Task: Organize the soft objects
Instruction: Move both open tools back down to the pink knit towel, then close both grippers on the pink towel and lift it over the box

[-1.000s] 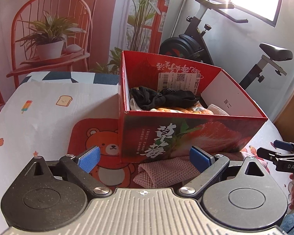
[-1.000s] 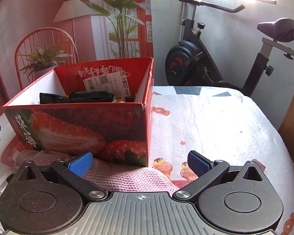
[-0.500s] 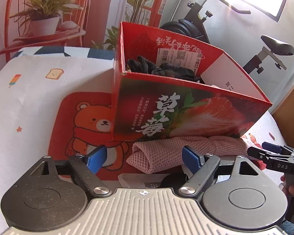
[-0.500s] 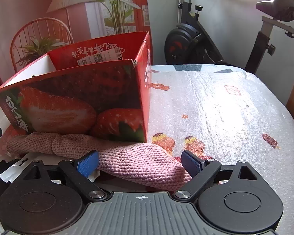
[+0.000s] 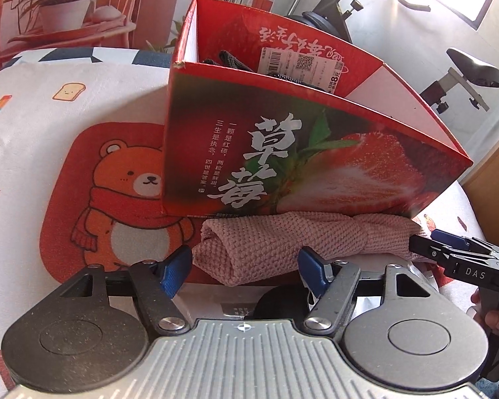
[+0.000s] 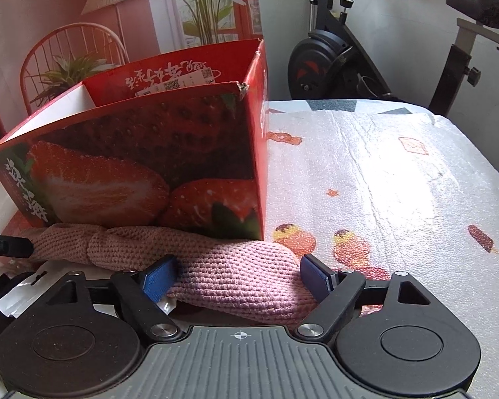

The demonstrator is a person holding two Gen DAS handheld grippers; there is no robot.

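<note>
A rolled pink knitted cloth [image 5: 266,239] lies on the table against the front of a red strawberry box [image 5: 282,166]. My left gripper [image 5: 244,267] has come down around the cloth's left end. Its jaws are closing, and the blue pads sit at the cloth's sides without visibly squeezing it. My right gripper [image 6: 238,279] straddles the cloth's [image 6: 236,266] right end by the box's [image 6: 133,153] corner, its jaws also closing. It shows at the right of the left wrist view too, as the right gripper [image 5: 427,241]. Black fabric [image 5: 229,61] lies inside the box.
The box stands partly on a red bear mat [image 5: 116,183]. A clear plastic package [image 5: 236,302] with a dark item lies under the cloth's near side. A patterned cover spreads to the right [image 6: 382,183]. Behind the table are an exercise bike [image 6: 332,56] and a chair with a plant [image 5: 63,10].
Both grippers have sunk toward the pink cloth, and their jaws have narrowed around its two ends. The box now looms higher in both views.
</note>
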